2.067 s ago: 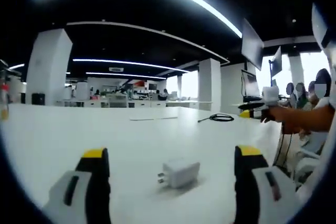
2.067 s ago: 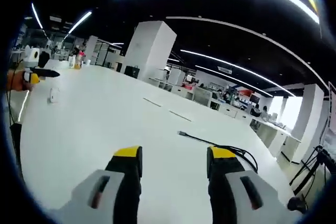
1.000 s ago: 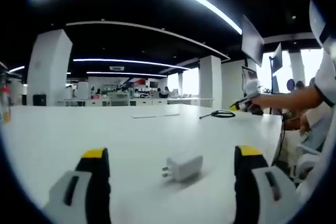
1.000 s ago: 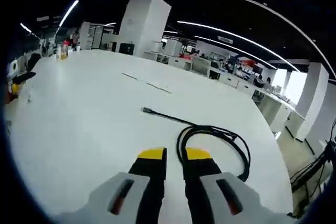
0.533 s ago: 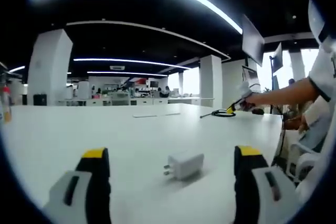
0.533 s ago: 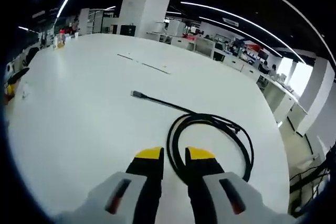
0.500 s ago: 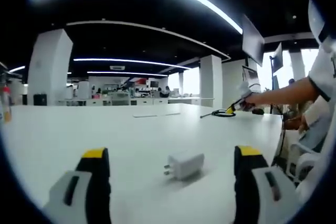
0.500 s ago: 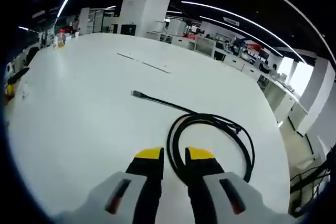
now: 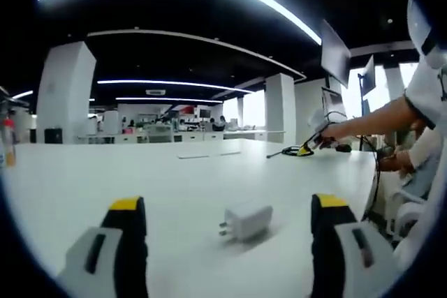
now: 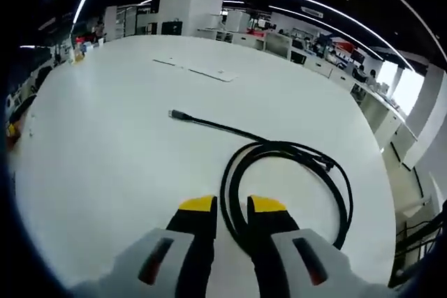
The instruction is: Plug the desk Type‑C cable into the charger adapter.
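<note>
The coiled black Type-C cable (image 10: 283, 176) lies just ahead of the right gripper (image 10: 232, 205), its fingers nearly together; better to pinch near the plug. The white charger adapter (image 9: 244, 222) rests between the left gripper's (image 9: 227, 204) wide-apart fingers.

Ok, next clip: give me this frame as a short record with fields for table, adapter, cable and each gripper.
table: white table
adapter: white charger adapter lying on the table between the left gripper's jaws, untouched
cable: black Type-C cable coiled on the table, plug end free
left gripper: jaws wide apart
right gripper: right gripper jaws nearly together, over the coil's near edge
</note>
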The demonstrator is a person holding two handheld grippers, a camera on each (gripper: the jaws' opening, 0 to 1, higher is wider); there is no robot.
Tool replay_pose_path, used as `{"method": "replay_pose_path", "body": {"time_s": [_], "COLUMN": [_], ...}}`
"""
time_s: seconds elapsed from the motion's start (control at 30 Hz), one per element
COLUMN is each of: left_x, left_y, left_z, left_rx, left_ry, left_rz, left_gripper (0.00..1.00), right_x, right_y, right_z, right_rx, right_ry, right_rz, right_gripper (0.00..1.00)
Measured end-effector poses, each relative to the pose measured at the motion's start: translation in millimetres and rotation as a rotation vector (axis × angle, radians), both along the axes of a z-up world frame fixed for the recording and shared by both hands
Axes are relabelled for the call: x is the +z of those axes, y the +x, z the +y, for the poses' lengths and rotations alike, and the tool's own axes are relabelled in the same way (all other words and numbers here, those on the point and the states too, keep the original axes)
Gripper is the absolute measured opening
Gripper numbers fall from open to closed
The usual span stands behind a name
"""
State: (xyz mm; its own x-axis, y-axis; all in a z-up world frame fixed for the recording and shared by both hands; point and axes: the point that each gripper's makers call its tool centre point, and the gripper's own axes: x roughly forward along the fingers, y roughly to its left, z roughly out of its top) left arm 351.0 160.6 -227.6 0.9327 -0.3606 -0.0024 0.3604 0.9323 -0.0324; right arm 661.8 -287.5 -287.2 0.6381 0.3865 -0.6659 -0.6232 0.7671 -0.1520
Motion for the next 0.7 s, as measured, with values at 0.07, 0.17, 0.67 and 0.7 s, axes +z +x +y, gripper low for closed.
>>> {"method": "replay_pose_path", "body": {"time_s": [0.07, 0.17, 0.67, 0.7], "left_x": [-0.5, -2.7, -1.2, -1.3], "left_y": [0.9, 1.7, 0.7, 0.7], "left_z": [0.6, 2.2, 0.4, 0.3], "left_rx": [0.000, 0.004, -0.003, -0.004], "left_ry": [0.001, -0.006, -0.002, -0.001], "left_rz": [0.003, 0.011, 0.012, 0.014], "left_gripper": [0.99, 0.99, 0.98, 0.98], "right_x": [-1.1, -3.0, -4.7, -4.5], "right_y": [-0.7, 1.9, -0.5, -1.5], "right_z": [0.9, 0.8, 1.7, 2.1], "right_rx": [0.002, 0.005, -0.004, -0.003], "right_ry": [-0.002, -0.002, 0.024, 0.028], "right_rz": [0.005, 0.013, 0.038, 0.042], "right_gripper": [0.16, 0.16, 0.07, 0.07]}}
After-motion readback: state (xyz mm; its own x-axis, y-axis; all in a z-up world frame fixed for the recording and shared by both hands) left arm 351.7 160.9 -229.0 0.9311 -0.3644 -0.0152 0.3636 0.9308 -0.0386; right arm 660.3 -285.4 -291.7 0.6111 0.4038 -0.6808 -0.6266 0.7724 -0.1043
